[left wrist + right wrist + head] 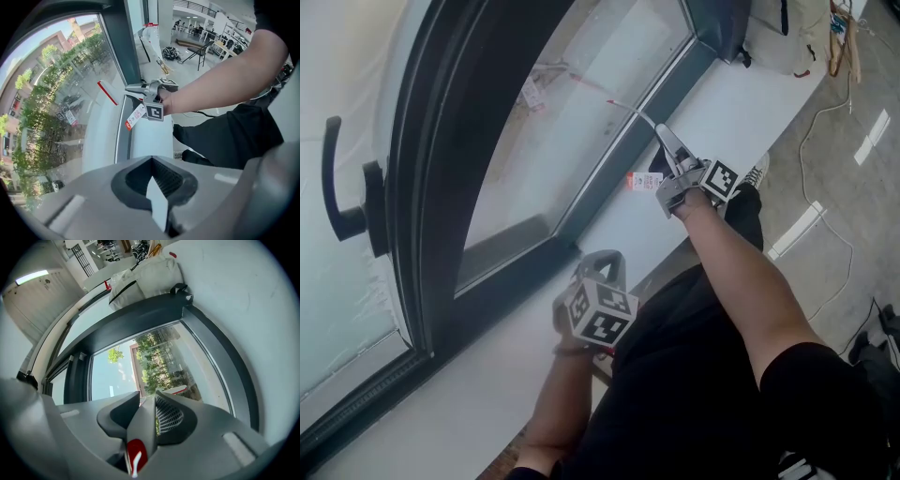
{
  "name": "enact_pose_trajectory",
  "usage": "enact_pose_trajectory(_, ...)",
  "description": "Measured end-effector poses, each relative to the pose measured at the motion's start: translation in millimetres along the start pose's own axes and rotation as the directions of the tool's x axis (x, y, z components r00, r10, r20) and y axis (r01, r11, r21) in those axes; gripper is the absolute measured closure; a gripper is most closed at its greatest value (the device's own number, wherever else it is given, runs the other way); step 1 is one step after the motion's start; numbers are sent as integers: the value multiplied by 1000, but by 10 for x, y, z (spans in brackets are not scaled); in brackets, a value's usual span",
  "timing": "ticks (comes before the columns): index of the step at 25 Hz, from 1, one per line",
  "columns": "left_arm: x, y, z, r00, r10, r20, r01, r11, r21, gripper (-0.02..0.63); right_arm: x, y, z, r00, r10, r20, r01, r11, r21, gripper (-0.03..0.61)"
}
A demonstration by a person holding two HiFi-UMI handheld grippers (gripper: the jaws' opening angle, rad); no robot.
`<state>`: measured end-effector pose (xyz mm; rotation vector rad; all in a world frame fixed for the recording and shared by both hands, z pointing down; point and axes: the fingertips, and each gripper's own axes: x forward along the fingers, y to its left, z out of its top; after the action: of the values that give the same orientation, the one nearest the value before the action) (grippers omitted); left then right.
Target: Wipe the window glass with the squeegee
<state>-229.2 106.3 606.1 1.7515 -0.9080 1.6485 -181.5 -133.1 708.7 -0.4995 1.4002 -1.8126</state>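
The squeegee's blade (598, 94), white with a red edge, lies against the window glass (562, 141) near the pane's lower right. My right gripper (664, 136) is shut on its grey handle, and a red-and-white tag (642, 181) hangs below. In the right gripper view the handle (140, 427) runs between the shut jaws of the right gripper (149, 401) toward the blade (180, 391). My left gripper (602, 255) hovers over the white sill (534, 347). Its jaws (152, 161) are shut, with nothing seen in them. From that view the blade (107, 92) and right gripper (140, 89) show ahead.
A dark window frame (441, 187) surrounds the pane, with a black window handle (342, 202) at the left. A pale bag (787, 33) sits at the sill's far end. A cable (825, 103) trails over the floor on the right.
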Motion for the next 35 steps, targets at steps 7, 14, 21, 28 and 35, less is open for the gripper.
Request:
enact_pose_trajectory(7,-29,13,-230,1000,8,0,-8,1000,-19,614,33,-76,-475,998,-7,-60,8,1000,10,448)
enact_pose_trajectory(14,-24,22,-353,1000,10,-2,-10,1000,-25,614,8,-159,-886,993,-15,-120,18,999,30,449)
enact_pose_trajectory(21,-33,54,-393,1000,14,-5,-14,999,-34,614,-44,-261,-1175,982,-37,-183,45,998,36,448)
enact_pose_trajectory(28,2,31,-361,1000,2,-17,-2,1000,-21,614,-73,-281,-1350,973,-38,-228,49,998,42,448)
enact_pose_trajectory(35,101,66,-214,1000,-5,-24,5,1000,-2,614,-61,-300,-1229,972,-30,-234,40,998,37,449)
